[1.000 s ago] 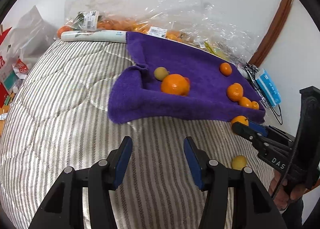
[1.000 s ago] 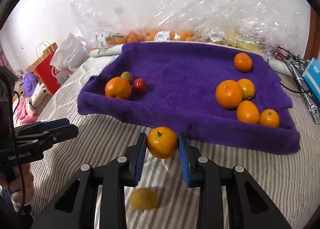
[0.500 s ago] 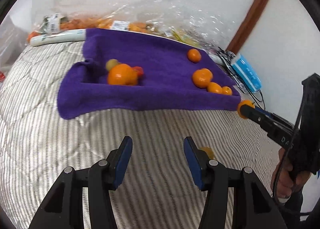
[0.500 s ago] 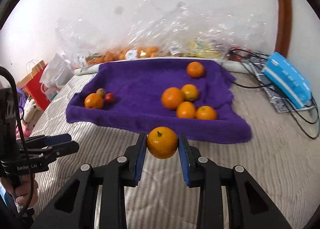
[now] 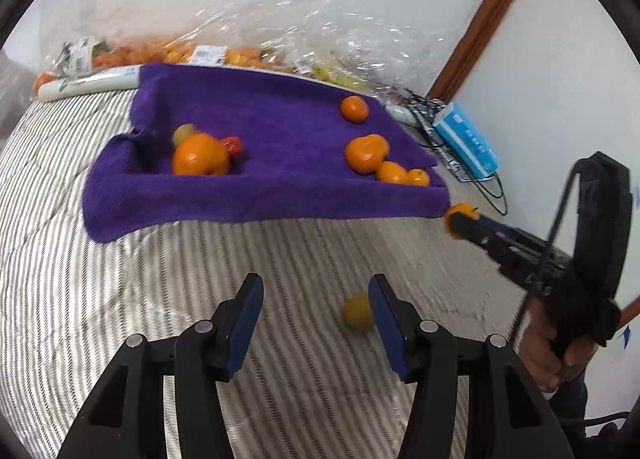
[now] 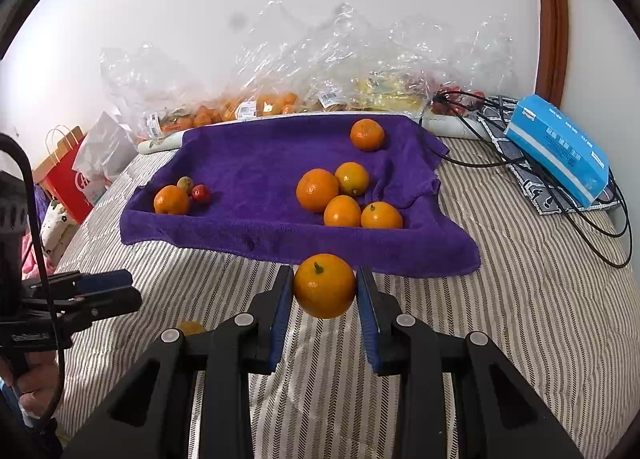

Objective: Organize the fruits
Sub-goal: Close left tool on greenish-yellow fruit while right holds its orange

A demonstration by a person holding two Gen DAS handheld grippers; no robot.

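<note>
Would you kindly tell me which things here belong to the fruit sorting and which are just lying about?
Job: held orange, purple towel, oranges on it, yellow fruit on the bed.
Lying about: blue tissue pack, black cables, red bag.

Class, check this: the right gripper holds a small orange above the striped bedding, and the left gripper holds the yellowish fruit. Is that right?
Not quite. The left gripper is open and empty; the yellowish fruit lies on the striped bedding by its right finger, as the left wrist view shows. The right gripper does hold the small orange.
</note>
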